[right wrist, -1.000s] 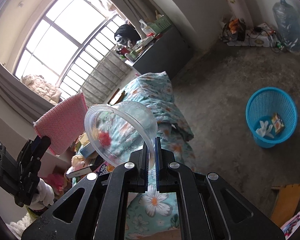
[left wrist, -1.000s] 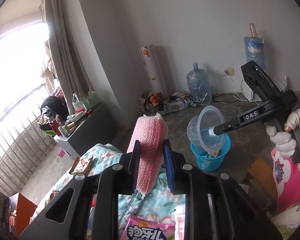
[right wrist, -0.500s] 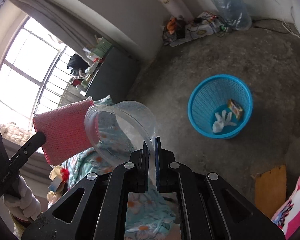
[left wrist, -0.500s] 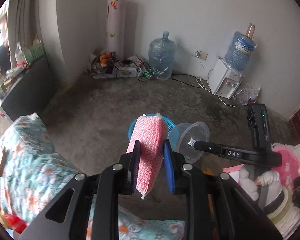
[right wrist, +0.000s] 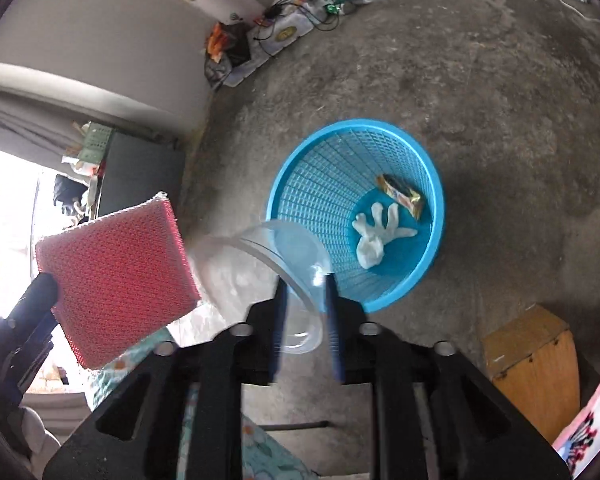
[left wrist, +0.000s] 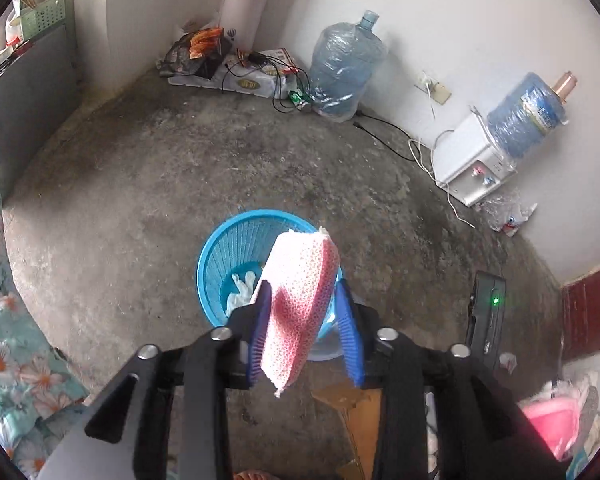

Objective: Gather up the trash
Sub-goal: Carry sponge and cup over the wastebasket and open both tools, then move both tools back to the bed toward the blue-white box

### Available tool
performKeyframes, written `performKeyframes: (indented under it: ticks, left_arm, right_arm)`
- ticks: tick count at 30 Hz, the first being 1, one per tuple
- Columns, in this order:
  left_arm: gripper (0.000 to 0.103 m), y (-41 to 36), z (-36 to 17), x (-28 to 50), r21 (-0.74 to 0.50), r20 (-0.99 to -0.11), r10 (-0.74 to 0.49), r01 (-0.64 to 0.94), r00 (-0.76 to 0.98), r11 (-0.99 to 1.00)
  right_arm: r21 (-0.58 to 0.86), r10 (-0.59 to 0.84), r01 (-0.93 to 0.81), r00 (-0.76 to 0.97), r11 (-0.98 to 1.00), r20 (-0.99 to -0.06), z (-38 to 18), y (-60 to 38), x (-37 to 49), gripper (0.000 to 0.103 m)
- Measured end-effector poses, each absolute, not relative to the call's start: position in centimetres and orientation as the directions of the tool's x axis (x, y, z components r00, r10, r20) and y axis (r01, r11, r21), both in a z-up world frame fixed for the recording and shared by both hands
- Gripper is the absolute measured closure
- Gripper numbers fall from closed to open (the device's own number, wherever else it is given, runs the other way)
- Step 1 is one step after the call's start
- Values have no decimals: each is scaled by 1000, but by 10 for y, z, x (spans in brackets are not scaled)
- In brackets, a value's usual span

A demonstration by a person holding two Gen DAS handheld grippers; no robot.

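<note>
Your pink mesh sponge (left wrist: pixel 300 304) hid the near right side of the blue basket (left wrist: pixel 220 264), so you saw only part of the white glove (left wrist: pixel 240 290) inside. The clear plastic cup (right wrist: pixel 268 268) was blurred beside the basket's rim.

Blue basket (right wrist: pixel 312 184), pink dotted sponge (left wrist: pixel 300 304), seemingly clear cup (right wrist: pixel 268 268).

Lived-in home room: floral bedding (left wrist: pixel 8 344), water dispenser (left wrist: pixel 476 168), bare concrete floor (left wrist: pixel 220 168).
</note>
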State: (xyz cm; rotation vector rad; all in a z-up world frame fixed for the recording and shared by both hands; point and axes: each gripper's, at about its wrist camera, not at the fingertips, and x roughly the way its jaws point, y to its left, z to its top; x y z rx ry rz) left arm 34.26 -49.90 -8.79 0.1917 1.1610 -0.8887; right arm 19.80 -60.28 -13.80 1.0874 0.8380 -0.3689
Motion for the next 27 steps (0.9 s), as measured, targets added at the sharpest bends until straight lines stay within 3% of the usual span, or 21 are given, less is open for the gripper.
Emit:
performKeyframes:
  ticks: [1, 6, 13, 23, 27]
  left_arm:
    - [50, -503, -93, 347, -289, -854, -502, 678, 137, 676]
    - [45, -496, -114, 356, -344, -849, -512, 600, 130, 723]
    - [45, -483, -93, 352, -322, -818, -543, 631, 190, 706]
    - [45, -390, 9, 312, -307, -708, -675, 770, 208, 560]
    - [41, -310, 59, 287, -248, -635, -707, 784, 312, 569]
  right_arm:
    - [627, 115, 652, 648, 427, -753, -147, -610, 202, 35]
    - [615, 96, 692, 632, 377, -769, -180, -621, 197, 35]
    - [632, 54, 635, 686, 445, -726, -165, -609, 178, 35]
    - [541, -86, 520, 769, 661, -634, -60, -542, 165, 34]
    - [451, -134, 436, 818, 778, -560, -6, -491, 155, 22]
